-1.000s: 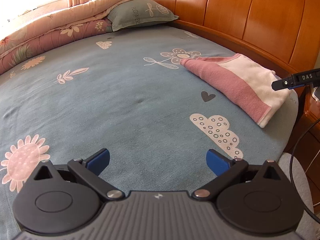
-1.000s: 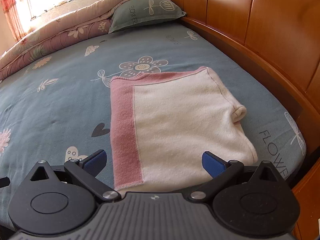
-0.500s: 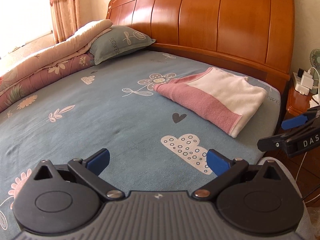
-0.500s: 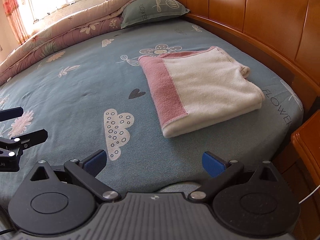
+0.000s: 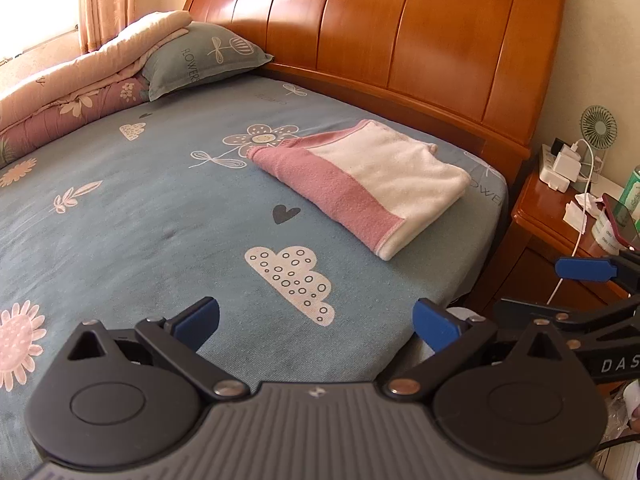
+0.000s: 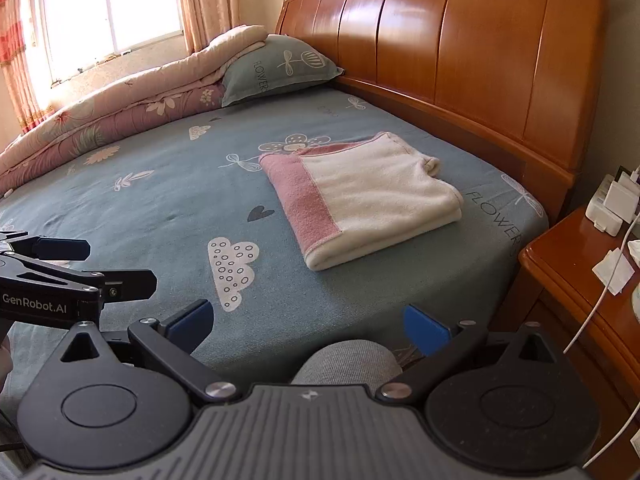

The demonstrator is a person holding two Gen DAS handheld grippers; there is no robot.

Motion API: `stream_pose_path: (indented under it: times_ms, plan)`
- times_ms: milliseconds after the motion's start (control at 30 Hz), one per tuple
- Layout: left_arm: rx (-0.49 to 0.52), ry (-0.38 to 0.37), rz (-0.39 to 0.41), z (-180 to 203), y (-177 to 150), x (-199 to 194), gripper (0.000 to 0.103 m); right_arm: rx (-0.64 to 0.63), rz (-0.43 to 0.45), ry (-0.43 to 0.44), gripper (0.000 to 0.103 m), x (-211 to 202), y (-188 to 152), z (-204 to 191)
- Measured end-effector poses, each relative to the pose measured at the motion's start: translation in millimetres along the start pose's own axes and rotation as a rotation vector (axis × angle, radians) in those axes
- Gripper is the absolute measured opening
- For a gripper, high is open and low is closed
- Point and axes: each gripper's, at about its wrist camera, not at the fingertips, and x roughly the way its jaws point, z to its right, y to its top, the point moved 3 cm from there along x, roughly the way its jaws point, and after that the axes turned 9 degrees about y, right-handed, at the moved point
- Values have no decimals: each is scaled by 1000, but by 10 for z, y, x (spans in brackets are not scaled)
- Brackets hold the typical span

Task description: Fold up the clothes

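Folded pink-and-white garment [image 5: 368, 182], a neat rectangle with a pink band along its near-left edge, lies flat on the bed [image 5: 140, 208] near the headboard-side corner, just beside a printed flower and well apart from both sets of tongs. The bed, the largest thing in the room, wears a blue-grey sheet printed with clouds, hearts, flowers and the word FLOWER. Behind it stands a tall orange-brown wooden headboard [image 5: 400, 40] of curved panels. A rolled quilt [image 6: 112, 116], cream over mauve floral, runs along the far side under a bright window [image 6: 108, 8] hung with peach curtains. A blue-grey pillow [image 5: 204, 62] leans against the quilt at the headboard. At the bed's right sits a wooden nightstand [image 6: 576, 276] carrying white chargers, white cables and scraps of paper; the left wrist view also shows a small green fan [image 5: 599, 126] on it. A grey-clad knee [image 6: 348, 362] shows at the mattress edge between the right tongs' fingers. The left tongs [image 5: 316, 320] hang spread wide over the cloud print, gripping nothing. The right tongs [image 6: 308, 322] are likewise spread wide and empty, held off the bed's near edge, beside the left pair.
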Motion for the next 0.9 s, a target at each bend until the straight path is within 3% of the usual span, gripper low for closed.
stream_pose_path:
  times_ms: [333, 900]
  plan:
    - [-30, 58, -31, 46, -54, -120, 102, 4, 33, -35, 103, -139, -18, -3]
    - [-43, 46, -60, 114, -85, -112, 102, 4, 26, -42, 103, -153, -28, 8]
